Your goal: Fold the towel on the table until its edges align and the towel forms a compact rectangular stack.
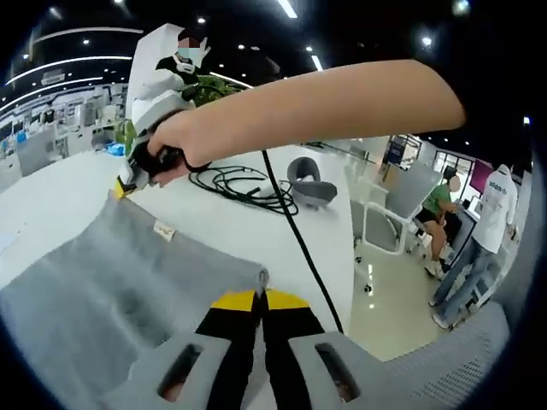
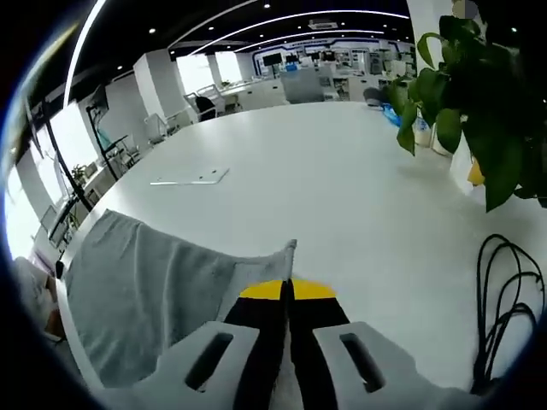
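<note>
Two grippers, left gripper [image 1: 259,296] and right gripper [image 2: 286,286], each clamp a corner of the grey towel [image 1: 102,290]; fold barely begun, alignment and stacking remain.

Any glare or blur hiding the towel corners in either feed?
Left gripper view: towel corner sharp at the closed left gripper; the arm above is slightly soft. Right gripper view: white table bright but not blown out, towel corner clear in the right gripper.
</note>
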Tool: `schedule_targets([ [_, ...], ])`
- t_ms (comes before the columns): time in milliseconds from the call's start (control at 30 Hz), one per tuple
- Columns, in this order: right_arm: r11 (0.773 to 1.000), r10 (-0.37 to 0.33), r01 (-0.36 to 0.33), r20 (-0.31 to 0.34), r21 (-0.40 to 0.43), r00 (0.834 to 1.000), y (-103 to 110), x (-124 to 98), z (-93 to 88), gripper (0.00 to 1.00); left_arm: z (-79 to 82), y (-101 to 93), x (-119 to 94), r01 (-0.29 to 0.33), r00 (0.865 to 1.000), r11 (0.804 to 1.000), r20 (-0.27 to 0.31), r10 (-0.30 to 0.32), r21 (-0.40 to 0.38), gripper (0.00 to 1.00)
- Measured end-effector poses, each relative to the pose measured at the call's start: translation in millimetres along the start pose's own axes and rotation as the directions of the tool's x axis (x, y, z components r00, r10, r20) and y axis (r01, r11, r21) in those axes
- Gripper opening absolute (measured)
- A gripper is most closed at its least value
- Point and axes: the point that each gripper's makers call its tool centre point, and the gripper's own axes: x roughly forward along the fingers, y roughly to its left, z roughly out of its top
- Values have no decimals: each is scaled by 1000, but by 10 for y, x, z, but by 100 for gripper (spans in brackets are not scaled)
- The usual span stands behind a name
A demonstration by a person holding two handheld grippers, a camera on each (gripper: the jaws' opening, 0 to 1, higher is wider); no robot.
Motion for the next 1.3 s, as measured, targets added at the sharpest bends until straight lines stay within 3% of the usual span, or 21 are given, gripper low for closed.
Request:
schedule_targets([
  [167, 1000, 4, -5, 35, 17, 999, 147, -170, 116, 0, -2, 18, -47, -18, 1000, 1000, 3, 18, -8, 2],
  [300, 1000, -21, 21, 75, -6, 997, 127, -201, 261, 0, 84, -17, -160, -26, 999, 1000, 28, 27, -11, 2],
  [500, 1000, -12, 15, 124, -20, 992, 284, -357, 421, 0, 250, -67, -317, -31, 997, 998, 76, 35, -49, 2],
  [1300, 996, -39, 53, 194, -70, 980, 356, -780, 823, 0, 760, -392, -508, 64, 976, 998, 208, -68, 24, 2],
])
